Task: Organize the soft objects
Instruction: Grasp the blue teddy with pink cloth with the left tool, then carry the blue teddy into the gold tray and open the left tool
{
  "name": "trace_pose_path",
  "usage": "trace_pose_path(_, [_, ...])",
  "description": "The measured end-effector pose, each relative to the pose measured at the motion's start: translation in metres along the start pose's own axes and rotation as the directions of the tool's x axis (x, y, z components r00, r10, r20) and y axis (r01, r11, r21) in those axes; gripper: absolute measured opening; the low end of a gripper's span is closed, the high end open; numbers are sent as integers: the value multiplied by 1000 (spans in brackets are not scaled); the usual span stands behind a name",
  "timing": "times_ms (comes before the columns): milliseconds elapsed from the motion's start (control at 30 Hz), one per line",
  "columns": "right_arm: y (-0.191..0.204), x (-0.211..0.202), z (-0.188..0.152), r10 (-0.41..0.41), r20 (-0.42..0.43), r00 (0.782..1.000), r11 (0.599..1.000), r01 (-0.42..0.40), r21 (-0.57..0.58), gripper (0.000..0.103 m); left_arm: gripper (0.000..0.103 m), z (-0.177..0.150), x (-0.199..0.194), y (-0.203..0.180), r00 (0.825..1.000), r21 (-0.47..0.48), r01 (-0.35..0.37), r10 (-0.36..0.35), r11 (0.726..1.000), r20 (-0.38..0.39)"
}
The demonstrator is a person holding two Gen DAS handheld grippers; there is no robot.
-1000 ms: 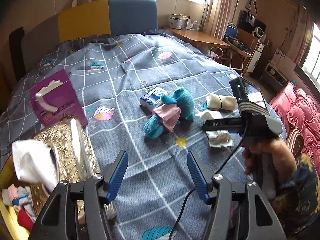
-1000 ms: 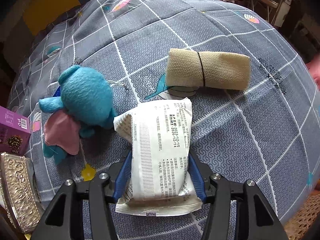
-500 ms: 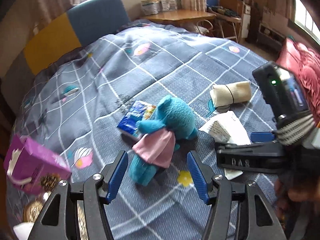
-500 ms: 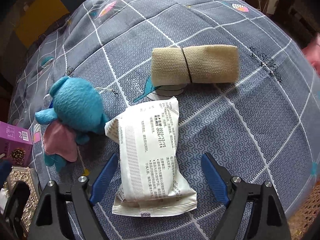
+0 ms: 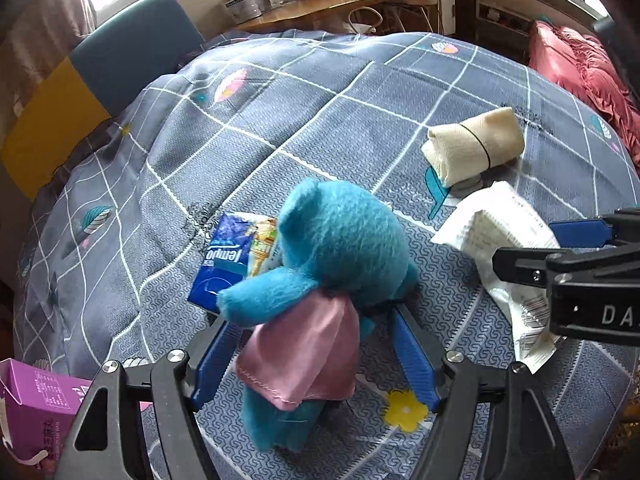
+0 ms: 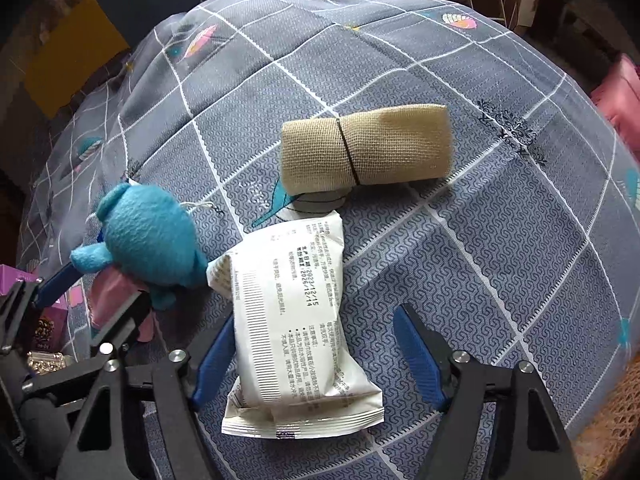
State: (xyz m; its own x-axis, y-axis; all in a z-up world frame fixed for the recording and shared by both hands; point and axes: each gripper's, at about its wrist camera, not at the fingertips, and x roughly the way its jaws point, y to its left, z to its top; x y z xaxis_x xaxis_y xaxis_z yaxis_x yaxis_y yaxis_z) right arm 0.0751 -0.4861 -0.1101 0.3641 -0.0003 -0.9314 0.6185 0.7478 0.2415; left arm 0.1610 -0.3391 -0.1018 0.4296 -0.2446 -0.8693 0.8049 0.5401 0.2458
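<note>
Left tool [image 5: 312, 348] opening astride plush [image 5: 320, 280] — pads clear.

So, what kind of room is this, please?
Most likely a bedroom in a home: the things lie on a bed with a checked grey cover, a padded headboard stands behind it, and a wooden desk sits under curtained windows.

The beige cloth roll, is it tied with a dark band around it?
Yes, a thin dark band circles the beige cloth roll near its middle in the right wrist view.
</note>
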Motion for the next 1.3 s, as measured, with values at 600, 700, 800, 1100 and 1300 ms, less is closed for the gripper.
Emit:
trace_pose_path(600, [16, 16, -3, -23, -43, 999, 998, 21, -61, 59, 30, -67, -26, 9, 990, -402, 77, -117, 912, -76])
trace_pose_path(700, [23, 20, -4, -23, -47, 999, 996, 18, -89, 67, 32, -67, -17, 5, 989, -404, 79, -123, 911, -83])
trace_pose_path(800, [23, 22, -3, -15, -46, 999, 997, 11, -77, 67, 33, -65, -12, 7, 987, -412, 90, -137, 907, -86])
trace_pose_path(1100, [18, 18, -2, -34, -17, 999, 998, 33, -60, 48, 26, -67, -42, 20, 993, -442, 90, -113, 892, -25])
trace_pose_path(1300, [31, 23, -4, -58, -21, 998, 992, 55, -116, 49, 26, -38, -78, 56, 997, -442, 68, -48, 894, 56])
